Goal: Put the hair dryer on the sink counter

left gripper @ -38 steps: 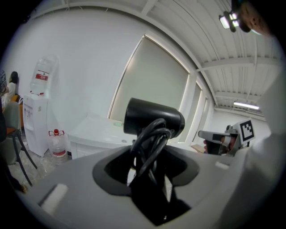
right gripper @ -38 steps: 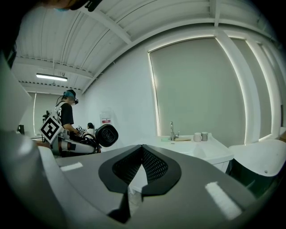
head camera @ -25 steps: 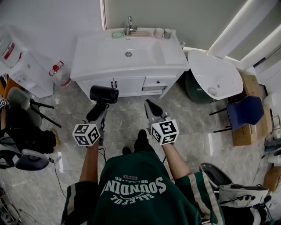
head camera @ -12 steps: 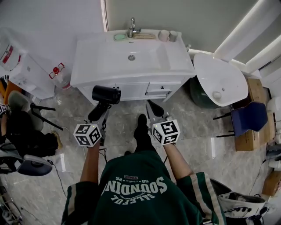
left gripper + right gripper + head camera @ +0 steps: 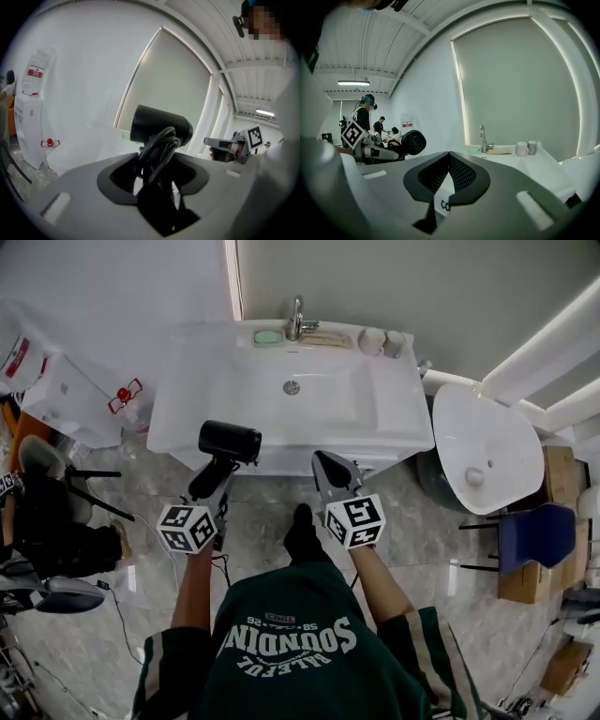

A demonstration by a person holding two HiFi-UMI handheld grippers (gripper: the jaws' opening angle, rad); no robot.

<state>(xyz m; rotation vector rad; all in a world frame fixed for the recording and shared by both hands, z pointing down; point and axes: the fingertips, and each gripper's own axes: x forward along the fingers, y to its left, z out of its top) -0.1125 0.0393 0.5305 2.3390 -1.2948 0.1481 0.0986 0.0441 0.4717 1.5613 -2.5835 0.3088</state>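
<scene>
A black hair dryer (image 5: 230,441) is held up by its handle in my left gripper (image 5: 210,487), which is shut on it. Its barrel hangs over the front edge of the white sink counter (image 5: 202,381). In the left gripper view the hair dryer (image 5: 161,124) stands upright between the jaws, its cord (image 5: 157,150) wound round the handle in my left gripper (image 5: 157,183). My right gripper (image 5: 328,471) is shut and empty, to the right of the dryer, just before the counter. The right gripper view shows its jaw tips touching in my right gripper (image 5: 449,155) and the hair dryer (image 5: 414,142) at the left.
On the counter's back edge stand a faucet (image 5: 297,320), a green soap (image 5: 268,337) and two cups (image 5: 382,341). The basin drain (image 5: 292,387) is mid-counter. A white tub (image 5: 483,451) and a blue chair (image 5: 534,535) are at the right. A water dispenser (image 5: 66,395) and a black chair (image 5: 56,512) are at the left.
The person has stepped toward the sink, so the counter is closer and the dryer's barrel now overlaps its front edge. Both grippers keep their state.
</scene>
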